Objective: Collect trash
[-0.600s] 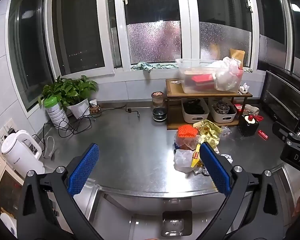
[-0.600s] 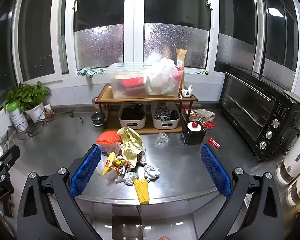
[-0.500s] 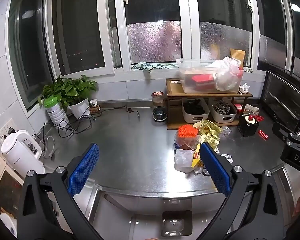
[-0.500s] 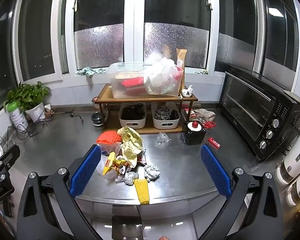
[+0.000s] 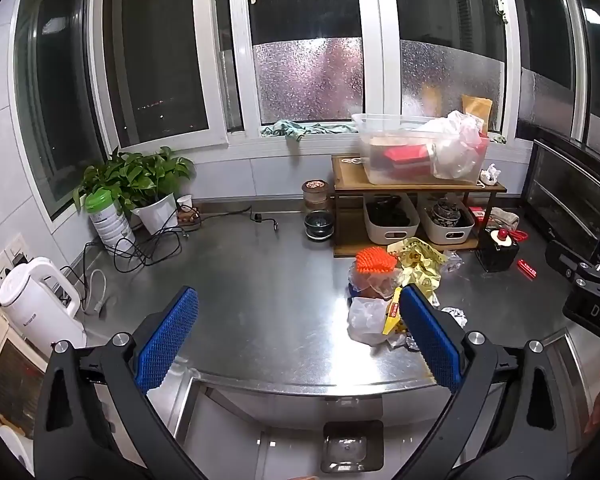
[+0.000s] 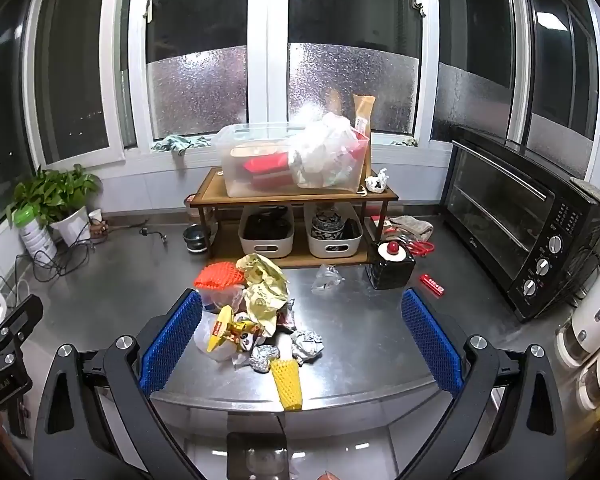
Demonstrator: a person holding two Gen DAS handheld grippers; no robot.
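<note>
Both claws are spread wide and hold nothing. The trash pile (image 6: 256, 312) sits on the counter (image 6: 360, 332) just ahead of the right claw (image 6: 300, 344), nearer its left finger. The yellow net (image 6: 287, 384) pokes over the counter's edge, so a bump could knock it off. The left claw (image 5: 296, 336) has the pile by its right finger.

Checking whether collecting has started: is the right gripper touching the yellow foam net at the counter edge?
Apart. The right wrist view shows the right gripper open, the yellow foam net lying untouched between its fingers.
</note>
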